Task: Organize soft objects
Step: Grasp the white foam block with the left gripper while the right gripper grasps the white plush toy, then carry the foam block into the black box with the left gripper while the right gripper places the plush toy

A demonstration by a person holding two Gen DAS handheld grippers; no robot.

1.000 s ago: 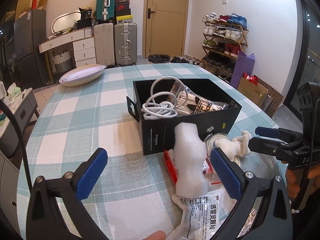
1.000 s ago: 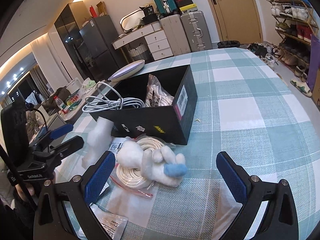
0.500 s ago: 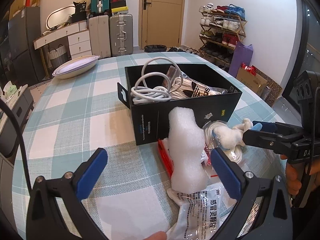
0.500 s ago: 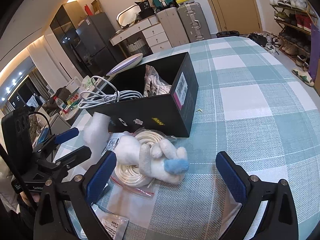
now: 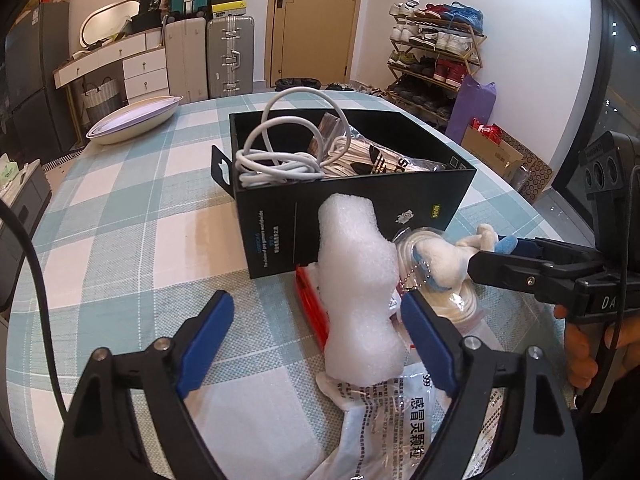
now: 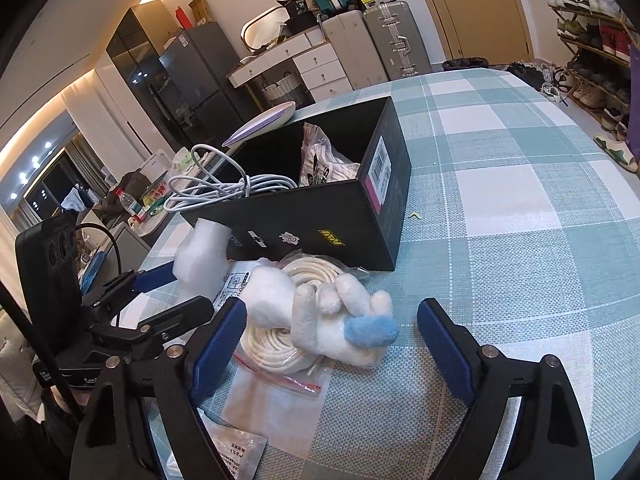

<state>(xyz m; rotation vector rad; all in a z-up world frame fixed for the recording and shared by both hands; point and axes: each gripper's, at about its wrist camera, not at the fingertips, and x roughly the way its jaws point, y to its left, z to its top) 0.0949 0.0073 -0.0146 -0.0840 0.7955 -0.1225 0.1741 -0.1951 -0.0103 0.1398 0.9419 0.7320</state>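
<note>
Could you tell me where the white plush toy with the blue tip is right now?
In the right wrist view the plush toy lies on a bagged cable coil just in front of the black box, between the right gripper's open jaws.

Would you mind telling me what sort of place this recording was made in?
Most likely a lived-in home, perhaps a dining area near the entrance: a shoe rack stands by the door, suitcases line the wall, and the table wears a checked cloth.
</note>
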